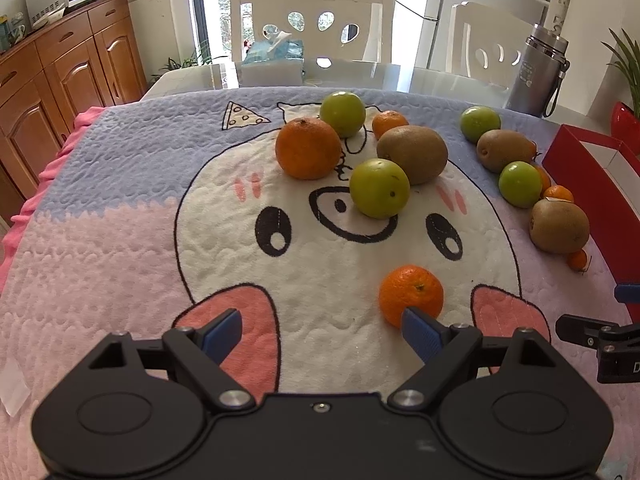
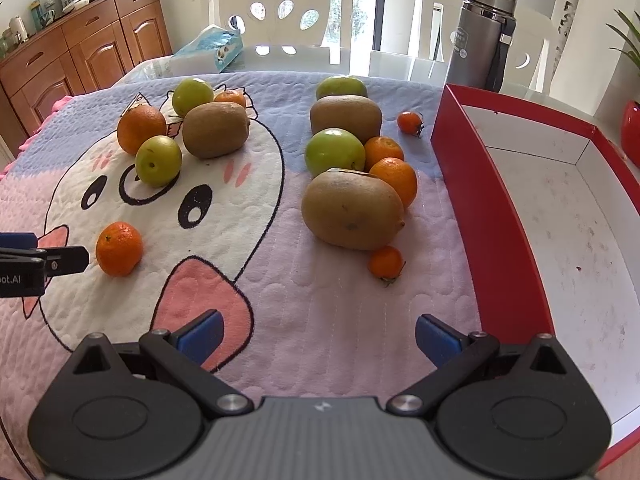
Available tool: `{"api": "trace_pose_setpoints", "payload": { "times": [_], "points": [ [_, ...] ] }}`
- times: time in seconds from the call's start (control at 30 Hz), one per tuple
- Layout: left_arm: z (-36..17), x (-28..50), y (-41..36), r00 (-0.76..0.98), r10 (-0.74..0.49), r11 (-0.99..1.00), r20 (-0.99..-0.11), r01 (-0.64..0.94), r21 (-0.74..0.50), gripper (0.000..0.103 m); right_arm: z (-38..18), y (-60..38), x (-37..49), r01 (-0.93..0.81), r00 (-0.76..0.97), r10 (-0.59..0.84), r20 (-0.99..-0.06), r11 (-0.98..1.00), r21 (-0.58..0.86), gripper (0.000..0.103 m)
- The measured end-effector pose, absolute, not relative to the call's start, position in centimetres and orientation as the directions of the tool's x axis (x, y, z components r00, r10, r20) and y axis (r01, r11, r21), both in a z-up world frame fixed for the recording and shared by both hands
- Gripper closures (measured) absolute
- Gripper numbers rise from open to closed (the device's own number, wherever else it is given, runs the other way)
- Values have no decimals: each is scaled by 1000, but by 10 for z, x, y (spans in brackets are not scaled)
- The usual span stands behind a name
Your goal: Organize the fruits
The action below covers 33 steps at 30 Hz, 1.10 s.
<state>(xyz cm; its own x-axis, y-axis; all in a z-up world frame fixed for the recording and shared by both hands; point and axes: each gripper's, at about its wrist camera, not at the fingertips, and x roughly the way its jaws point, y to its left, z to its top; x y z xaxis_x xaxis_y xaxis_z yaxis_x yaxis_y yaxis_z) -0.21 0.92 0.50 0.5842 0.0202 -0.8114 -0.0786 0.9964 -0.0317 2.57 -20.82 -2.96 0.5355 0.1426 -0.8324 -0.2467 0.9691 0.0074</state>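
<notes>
The lone mandarin lay on the pig-print blanket covering the bench, just ahead of the left tongs and right of their centre line, seemingly touching the right pad, though the view left contact uncertain. Being round, it offered no long axis. The left tongs stood wide apart, low and level. The right tongs were also apart, empty, beside the red box, farther from that fruit.

Glass table: pig blanket, red box, flask.
</notes>
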Motion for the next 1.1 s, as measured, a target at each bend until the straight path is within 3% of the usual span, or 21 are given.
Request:
{"api": "trace_pose_setpoints", "payload": {
  "times": [1.1],
  "points": [
    [3, -1, 11, 580, 40, 996, -813, -91, -16, 0, -32, -208, 26, -246, 529, 133, -838, 969, -2, 0]
  ]
}}
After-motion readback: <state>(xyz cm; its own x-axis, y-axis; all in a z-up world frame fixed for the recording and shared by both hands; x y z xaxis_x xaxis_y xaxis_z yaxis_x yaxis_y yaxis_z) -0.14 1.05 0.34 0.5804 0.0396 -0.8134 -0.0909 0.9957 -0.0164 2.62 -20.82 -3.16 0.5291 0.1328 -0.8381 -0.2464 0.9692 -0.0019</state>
